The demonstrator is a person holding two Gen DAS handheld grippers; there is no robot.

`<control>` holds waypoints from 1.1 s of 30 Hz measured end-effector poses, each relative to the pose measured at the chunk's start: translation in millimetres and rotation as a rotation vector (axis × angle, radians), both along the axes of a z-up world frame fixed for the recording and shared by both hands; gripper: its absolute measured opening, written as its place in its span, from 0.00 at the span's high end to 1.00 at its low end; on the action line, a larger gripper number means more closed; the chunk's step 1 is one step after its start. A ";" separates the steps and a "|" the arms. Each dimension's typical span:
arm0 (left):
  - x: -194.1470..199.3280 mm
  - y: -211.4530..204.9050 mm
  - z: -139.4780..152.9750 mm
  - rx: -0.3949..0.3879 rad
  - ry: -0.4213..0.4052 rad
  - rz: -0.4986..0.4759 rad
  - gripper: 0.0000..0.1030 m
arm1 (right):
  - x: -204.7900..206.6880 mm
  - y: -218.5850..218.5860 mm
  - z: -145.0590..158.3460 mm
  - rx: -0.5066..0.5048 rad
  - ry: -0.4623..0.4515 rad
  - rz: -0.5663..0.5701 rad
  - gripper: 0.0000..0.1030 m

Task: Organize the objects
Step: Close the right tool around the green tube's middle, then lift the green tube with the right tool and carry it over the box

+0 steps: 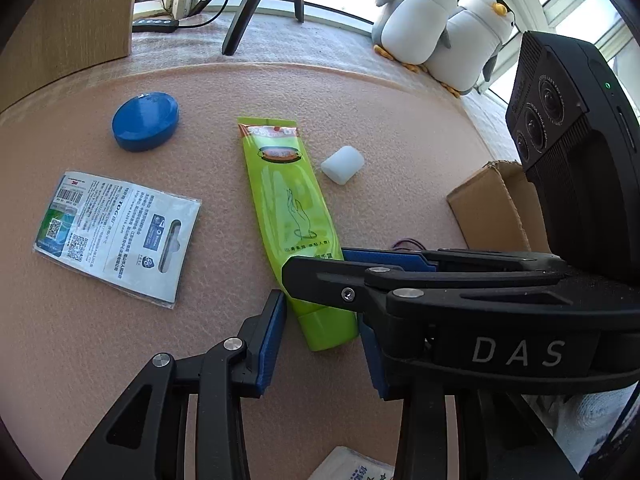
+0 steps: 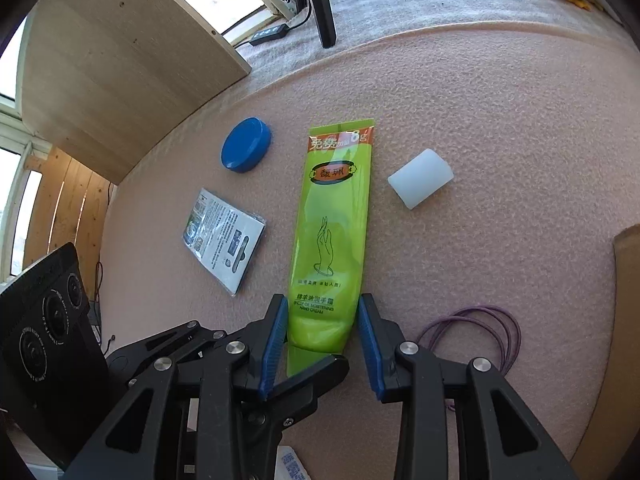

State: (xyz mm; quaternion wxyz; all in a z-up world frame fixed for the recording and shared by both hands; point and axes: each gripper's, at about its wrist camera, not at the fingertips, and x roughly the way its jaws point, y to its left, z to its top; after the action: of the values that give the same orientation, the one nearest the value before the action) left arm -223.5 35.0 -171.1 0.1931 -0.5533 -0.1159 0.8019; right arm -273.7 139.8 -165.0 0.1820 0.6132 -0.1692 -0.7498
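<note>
I hold both tongs low over the pink mat (image 2: 500, 120), and both meet at the cap end of the green tube (image 2: 334, 236), which lies flat near the middle of the mat with its crimped end pointing toward the far edge. My right tongs (image 2: 323, 344) stand wide, one blue pad on each side of the tube's lower body, just beside it; I cannot tell whether either pad touches. My left tongs (image 1: 322, 334) are also spread, straddling the tube's cap from the other side, and in the left view the right tongs reach across in front of them, over the tube. Left of the tube, toward the mat's far-left part, sits a blue round tin (image 2: 246, 145), and nearer to me on that side lies a flat printed packet (image 2: 224, 240) in a clear sleeve. Right of the tube, apart from it, rests a small white block (image 2: 420, 178). A purple cord (image 2: 480, 332) is coiled on the mat just right of my right tongs. A cardboard box (image 1: 494, 208) stands at the mat's right edge. Beyond the far edge, two plush penguins (image 1: 444, 28) lean together by the window.
</note>
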 end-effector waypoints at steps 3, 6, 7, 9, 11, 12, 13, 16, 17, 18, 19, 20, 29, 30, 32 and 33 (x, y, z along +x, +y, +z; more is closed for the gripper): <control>14.8 -0.7 1.5 -0.001 -0.007 0.003 0.61 | 11.1 -5.0 0.4 0.007 0.001 0.023 0.68; 27.6 -1.8 1.6 0.008 -0.022 0.005 0.61 | 23.3 -6.7 -0.2 0.002 -0.005 0.038 0.68; 31.2 -1.9 1.8 0.011 -0.029 0.005 0.61 | 26.9 -6.6 -0.6 -0.001 -0.007 0.041 0.68; 40.6 -2.3 2.5 0.018 -0.041 -0.003 0.61 | 34.3 -6.7 -0.6 0.001 -0.006 0.053 0.68; 45.2 0.0 3.4 0.007 -0.044 -0.018 0.59 | 38.8 -8.9 -0.1 0.018 -0.001 0.070 0.68; 46.6 1.5 3.9 -0.005 -0.037 -0.024 0.56 | 40.1 -10.2 0.8 0.028 0.005 0.074 0.68; 47.2 3.1 5.0 -0.022 -0.029 -0.025 0.53 | 40.3 -11.0 1.4 0.035 0.006 0.075 0.68; 46.6 3.8 6.2 -0.029 -0.025 -0.021 0.45 | 39.4 -9.8 2.4 0.039 0.004 0.062 0.67; 45.7 3.6 6.3 -0.026 -0.025 -0.017 0.45 | 39.4 -8.2 2.7 0.038 0.005 0.051 0.64; 45.0 3.6 6.3 -0.026 -0.025 -0.015 0.45 | 39.3 -6.4 3.0 0.034 0.007 0.043 0.63; 43.8 4.5 6.3 -0.027 -0.022 -0.015 0.45 | 38.6 -4.7 2.9 0.034 0.008 0.036 0.62; 43.1 5.2 6.3 -0.027 -0.021 -0.013 0.45 | 37.6 -4.8 2.3 0.035 0.008 0.035 0.62; 46.8 5.6 7.6 -0.015 -0.016 0.001 0.54 | 38.4 -11.3 6.1 0.073 0.027 0.039 0.64; 47.9 5.7 8.8 -0.011 -0.016 0.006 0.54 | 39.6 -10.3 8.2 0.072 0.030 0.031 0.65; 51.2 7.0 13.8 -0.013 -0.003 0.012 0.54 | 43.0 -8.1 15.8 0.078 0.050 0.024 0.69; 53.9 8.1 18.3 -0.011 0.006 0.013 0.54 | 44.7 -6.6 20.1 0.078 0.060 0.023 0.69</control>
State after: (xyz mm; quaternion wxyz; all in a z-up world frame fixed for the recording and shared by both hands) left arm -169.6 43.1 -152.8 0.1850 -0.5514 -0.1146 0.8054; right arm -229.0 133.2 -144.9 0.1715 0.5989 -0.1272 -0.7719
